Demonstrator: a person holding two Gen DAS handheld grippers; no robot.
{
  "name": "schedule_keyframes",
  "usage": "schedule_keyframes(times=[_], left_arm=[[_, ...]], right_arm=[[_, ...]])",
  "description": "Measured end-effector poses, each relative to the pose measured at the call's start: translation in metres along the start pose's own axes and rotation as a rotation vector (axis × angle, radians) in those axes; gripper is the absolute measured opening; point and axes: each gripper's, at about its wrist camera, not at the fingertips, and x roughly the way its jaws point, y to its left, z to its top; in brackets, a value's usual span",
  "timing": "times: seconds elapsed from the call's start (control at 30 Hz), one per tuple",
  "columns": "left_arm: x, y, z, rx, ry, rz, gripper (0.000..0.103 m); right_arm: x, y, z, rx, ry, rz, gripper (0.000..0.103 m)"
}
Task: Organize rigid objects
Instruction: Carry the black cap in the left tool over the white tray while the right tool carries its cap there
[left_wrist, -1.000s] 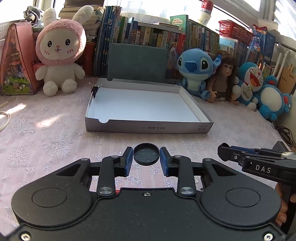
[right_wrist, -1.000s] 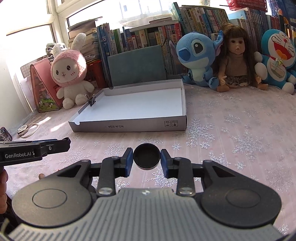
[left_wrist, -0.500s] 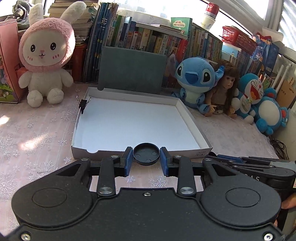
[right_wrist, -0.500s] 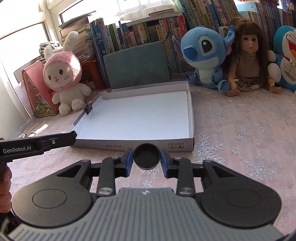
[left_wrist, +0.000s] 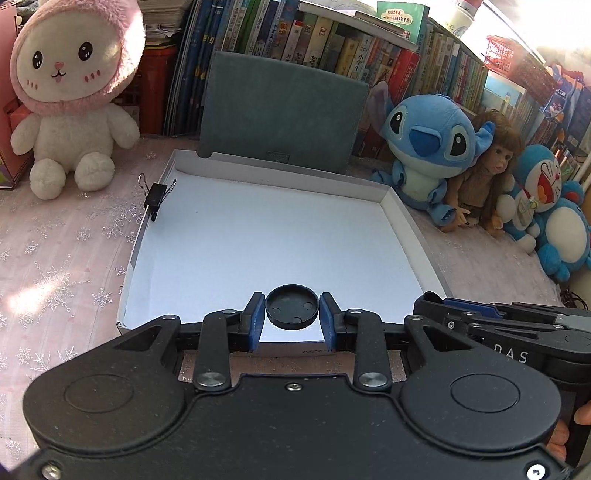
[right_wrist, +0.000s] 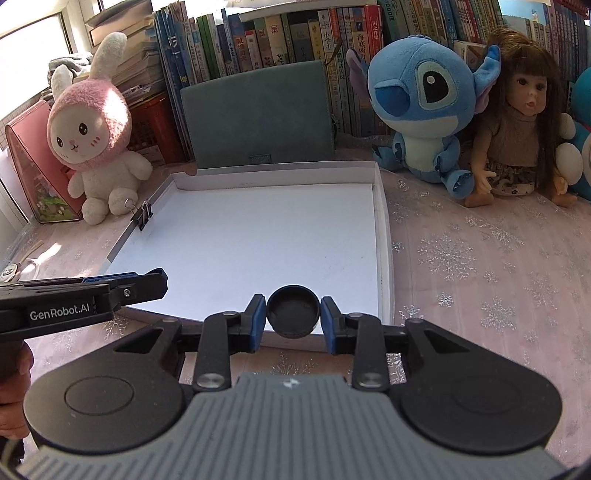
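Observation:
My left gripper (left_wrist: 292, 314) is shut on a flat black round cap (left_wrist: 291, 305), held just over the near wall of the white shallow box (left_wrist: 410, 236). My right gripper (right_wrist: 293, 314) is shut on a second black round cap (right_wrist: 293, 309), over the same box (right_wrist: 382, 258) near its front right corner. In the left wrist view the right gripper (left_wrist: 436, 306) shows from the side at the right. The left gripper (right_wrist: 159, 282) enters the right wrist view from the left edge. A black binder clip (left_wrist: 155, 197) is clipped on the box's left wall.
Behind the box leans a grey-green pad (left_wrist: 280, 110) against a row of books (left_wrist: 332, 40). A pink rabbit plush (left_wrist: 70, 92) sits at the left, a blue plush (left_wrist: 428, 147), a doll (right_wrist: 524, 125) and a blue cat plush (left_wrist: 554, 214) at the right. A snowflake tablecloth (right_wrist: 480, 266) covers the table.
Both grippers have moved forward toward the box with their caps, from over the tablecloth to over the box's near wall. Their grip has not changed.

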Motion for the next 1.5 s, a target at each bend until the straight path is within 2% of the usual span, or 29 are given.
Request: schedule_keyframes(times=[0.17, 0.57, 0.97, 1.5], left_arm=[[0.023, -0.003, 0.009, 0.004, 0.043, 0.023, 0.03], [0.048, -0.003, 0.018, 0.006, 0.081, 0.029, 0.03], [0.062, -0.007, 0.011, 0.048, 0.081, 0.074, 0.03], [0.064, -0.013, 0.005, 0.103, 0.063, 0.1, 0.03]], right_arm=[[0.019, -0.001, 0.011, 0.007, 0.035, -0.025, 0.037], [0.049, 0.004, 0.019, 0.007, 0.091, -0.03, 0.038], [0.07, 0.006, 0.016, -0.019, 0.112, -0.067, 0.037], [0.072, 0.004, 0.016, -0.033, 0.116, -0.065, 0.038]])
